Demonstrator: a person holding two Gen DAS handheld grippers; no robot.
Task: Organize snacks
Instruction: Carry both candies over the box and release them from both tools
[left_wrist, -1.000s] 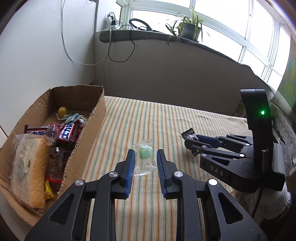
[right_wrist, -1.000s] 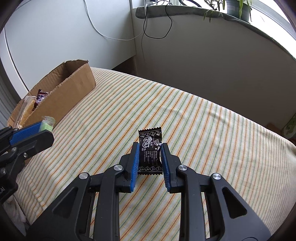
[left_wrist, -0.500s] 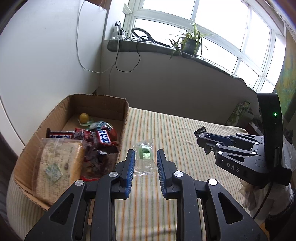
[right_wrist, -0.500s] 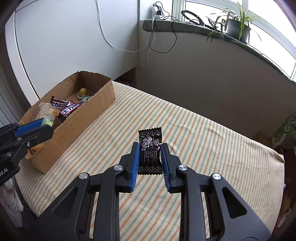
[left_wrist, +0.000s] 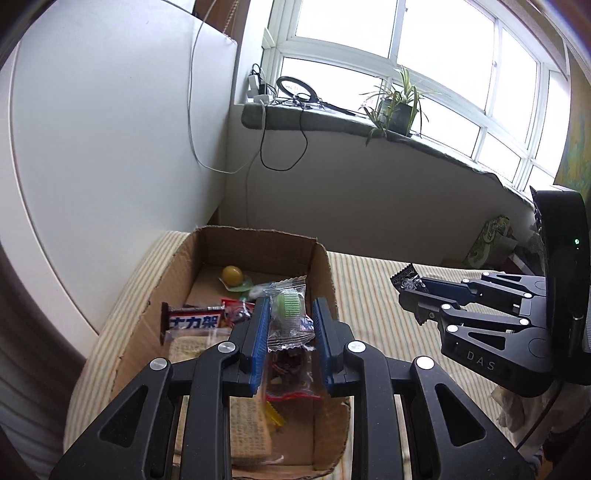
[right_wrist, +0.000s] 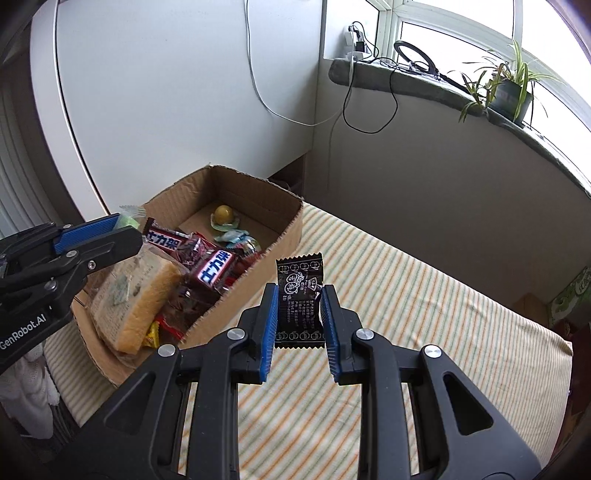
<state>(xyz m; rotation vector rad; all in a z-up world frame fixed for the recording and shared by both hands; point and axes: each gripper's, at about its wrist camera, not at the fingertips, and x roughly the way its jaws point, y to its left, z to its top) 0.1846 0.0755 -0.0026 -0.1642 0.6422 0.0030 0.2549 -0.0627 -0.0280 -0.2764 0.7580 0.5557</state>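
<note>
both grippers loaded, held at the snack box

the left gripper (left_wrist: 290, 334) is clamped on a clear packet with a green round sweet (left_wrist: 288, 317); both blue pads press the wrapper's sides. in the left wrist view this packet hangs above the open cardboard box (left_wrist: 173, 273), over its near half, clear of the contents below.

the right gripper (right_wrist: 299, 314) is clenched on a black sachet with white print (right_wrist: 300, 299), held upright, its crimped top edge standing above the pads. in the right wrist view the sachet is over the striped cloth (right_wrist: 424, 314), just beside the box's right wall and outside it.

box contents, as seen: a wrapped slice of bread (right_wrist: 129, 299) at the near end; two dark chocolate bars with white lettering (right_wrist: 216, 267) lying on other wrappers mid-box; a small yellow ball-shaped sweet (right_wrist: 223, 214) on the bare floor near the far wall; red and yellow wrappers at the near corner, not identifiable.

the box sits at the left edge of the cloth-covered surface, close to a white wall. a windowsill beyond carries a potted plant (left_wrist: 400, 110), a ring light (left_wrist: 293, 86) and trailing cables.
</note>
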